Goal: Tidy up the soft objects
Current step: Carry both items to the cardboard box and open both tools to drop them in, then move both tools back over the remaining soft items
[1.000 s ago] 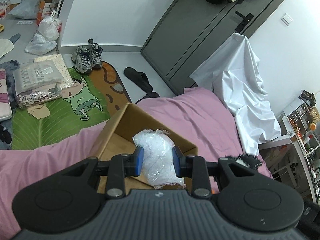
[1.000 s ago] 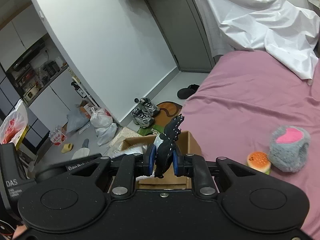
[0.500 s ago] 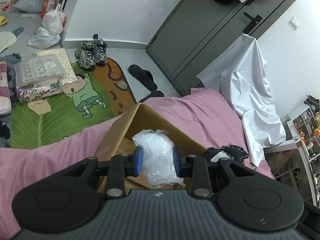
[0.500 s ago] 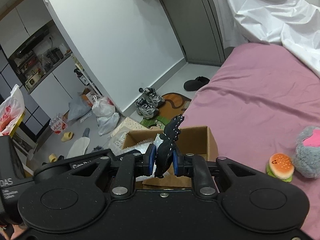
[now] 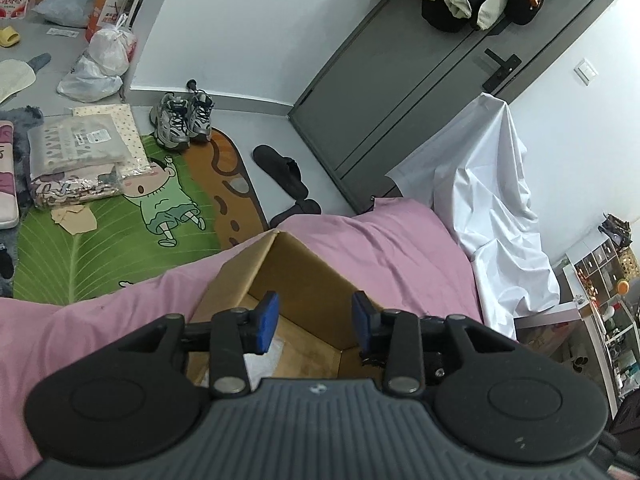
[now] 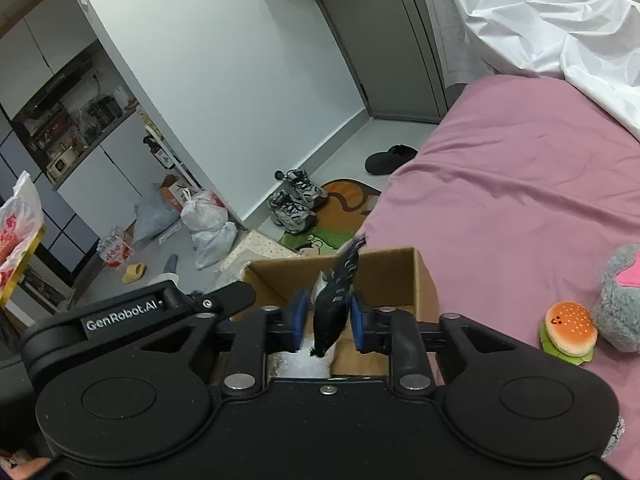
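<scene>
Opening right gripper (image 6: 329, 322), black toy (image 6: 334, 304) over cardboard box (image 6: 416, 280)

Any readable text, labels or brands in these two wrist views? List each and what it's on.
"GenRobot.AI": white lettering on the left gripper body, seen in the right wrist view.
Red print on the white plastic bag: too blurred to read.
Label on the clear packet on the floor mat: too small.
Red carton: unreadable.

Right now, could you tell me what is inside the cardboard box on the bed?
A white plastic-wrapped bundle lies inside the cardboard box; the grippers cover much of the floor, so anything else stays hidden.
</scene>
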Demonstrator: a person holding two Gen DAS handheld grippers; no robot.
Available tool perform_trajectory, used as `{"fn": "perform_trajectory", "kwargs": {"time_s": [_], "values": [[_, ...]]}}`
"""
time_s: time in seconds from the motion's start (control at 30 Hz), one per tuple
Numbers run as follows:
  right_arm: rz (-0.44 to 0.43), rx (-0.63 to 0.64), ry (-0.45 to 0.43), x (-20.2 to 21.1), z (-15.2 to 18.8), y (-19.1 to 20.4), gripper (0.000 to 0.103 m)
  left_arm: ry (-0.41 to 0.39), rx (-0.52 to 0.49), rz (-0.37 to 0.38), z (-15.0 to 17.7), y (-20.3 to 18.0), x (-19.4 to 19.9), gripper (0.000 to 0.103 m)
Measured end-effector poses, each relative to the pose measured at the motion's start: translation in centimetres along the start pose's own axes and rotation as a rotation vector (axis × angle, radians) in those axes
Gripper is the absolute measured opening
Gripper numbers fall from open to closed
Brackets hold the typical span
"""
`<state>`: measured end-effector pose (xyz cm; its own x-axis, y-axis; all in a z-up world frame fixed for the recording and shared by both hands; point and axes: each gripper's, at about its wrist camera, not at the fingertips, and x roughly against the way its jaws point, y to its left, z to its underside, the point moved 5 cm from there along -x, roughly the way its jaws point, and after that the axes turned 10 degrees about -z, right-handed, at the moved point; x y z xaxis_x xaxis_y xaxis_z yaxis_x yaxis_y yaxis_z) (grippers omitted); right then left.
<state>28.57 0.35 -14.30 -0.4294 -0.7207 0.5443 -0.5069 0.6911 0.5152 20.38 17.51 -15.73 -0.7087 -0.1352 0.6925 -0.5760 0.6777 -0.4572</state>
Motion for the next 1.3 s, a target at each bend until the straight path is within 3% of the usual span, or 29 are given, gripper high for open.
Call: {"fn": "perform_trajectory", "kwargs": {"time_s": [0.07,0.3,0.4,0.57,0.73,0.9,1.3], "values": [[-0.001,-0.008,-0.001,0.4,0.0,0.0,0.049,-0.009,-0.002,-0.014,-0.1,0.1,0.2,0.046],[0.020,-0.029,-0.004,2.7,0.2,-0.6,0.060,-0.022,-0.029,-0.089,0.0,-0.1,0.6,0.073],[0.031,-0.035,-0.012,4.0,0.3,-1.1,0.067,-0.037,-0.063,-0.123,-0.1,-0.3,1.0,0.078],[0.057,-0.041,-0.030,6.1,0.3,-2.2,0.075,-0.016,-0.089,-0.177,0.2,-0.4,1.4,0.080],[0.072,-0.058,-0.047,8.1,0.3,-3.6,0.081,-0.009,-0.122,-0.191,0.6,-1.6,2.4,0.081],[0.087,-0.078,-0.050,9.9,0.6,-5.1,0.084,-0.019,-0.160,-0.200,1.4,-3.1,3.9,0.088],[0.095,-0.116,-0.060,13.8,0.9,-7.8,0.098,-0.027,-0.235,-0.213,4.3,-6.7,6.5,0.089]]}}
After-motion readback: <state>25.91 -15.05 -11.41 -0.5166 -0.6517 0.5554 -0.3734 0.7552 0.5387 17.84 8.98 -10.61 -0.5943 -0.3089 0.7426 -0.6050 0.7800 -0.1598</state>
